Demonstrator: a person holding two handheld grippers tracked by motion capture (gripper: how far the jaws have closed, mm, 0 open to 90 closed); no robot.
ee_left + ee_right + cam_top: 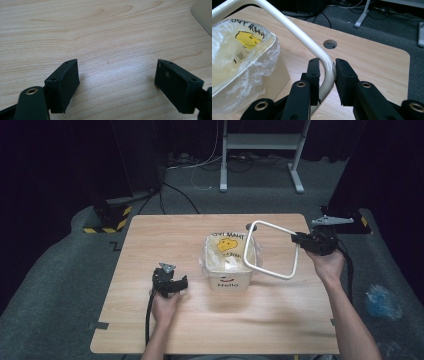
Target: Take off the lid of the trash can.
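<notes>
1. My right gripper (327,68) has its jaws clamped on a rounded corner of the white tubular frame (272,251), held tilted over the bin (227,270).
2. The smooth tube could pivot or slip in that narrow grip.
3. It could also snag the crinkly clear liner (242,60).
4. My left gripper (116,82), jaws apart, rests on the woodgrain counter (165,235).

Bare table (150,240) left of bin (227,270) — white frame (270,251) overhead
</notes>
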